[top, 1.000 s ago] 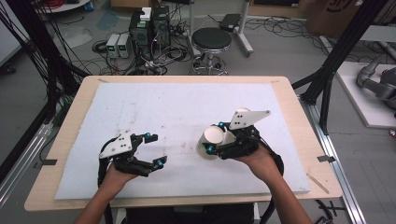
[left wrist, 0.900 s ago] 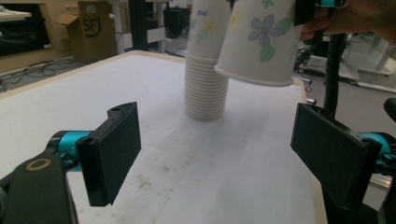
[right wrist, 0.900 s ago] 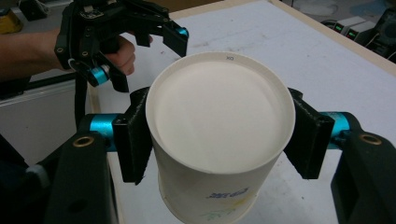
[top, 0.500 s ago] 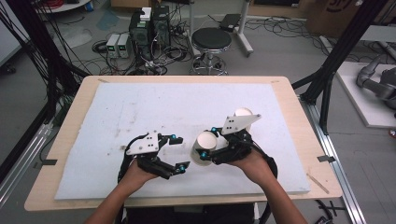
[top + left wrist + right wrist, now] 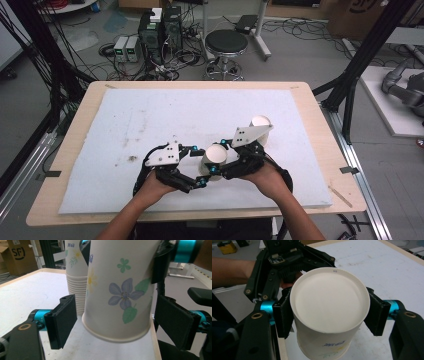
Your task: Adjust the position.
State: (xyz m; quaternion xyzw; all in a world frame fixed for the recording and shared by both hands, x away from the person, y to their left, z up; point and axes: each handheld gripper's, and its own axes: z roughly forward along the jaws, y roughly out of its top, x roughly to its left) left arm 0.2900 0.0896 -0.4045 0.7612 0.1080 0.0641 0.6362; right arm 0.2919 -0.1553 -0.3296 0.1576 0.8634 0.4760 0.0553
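Appeared to be a hand-over of one paper cup above the white surface (image 5: pixel 125 115), and judged the step in hand as the taking of the second grip. Noted a stack of the same flowered cups (image 5: pixel 261 123) standing mouth down on the surface, behind the right hand and apart from the cup in work. Found the paper cup (image 5: pixel 216 156) lifted off the surface between the two hands, toward the near edge, with its flat base turned up toward the right camera and its rolled rim toward the left one. Clenched it with the right hand-held gripper (image 5: pixel 329 315) around the wall just under the base, with both black pads pressed against the paper. Placed the left hand-held gripper (image 5: pixel 117 322) at the rim end, with one jaw on each side of the cup. Had just been closing those jaws with the cup between them, yet left a small gap at each of the pads (image 5: pixel 62 320), so counted this one as released and not gripping. Needed next, most likely, to close the left jaws the rest of the way on the wall near the rim, and gently, because of the thin paper that could easily be crushed. Needed only after that to loosen the right grip. Held both forearms in from the near edge, hands close side by side, wrists turned inward, with the two grippers facing each other across the cup and the grey plates on top.
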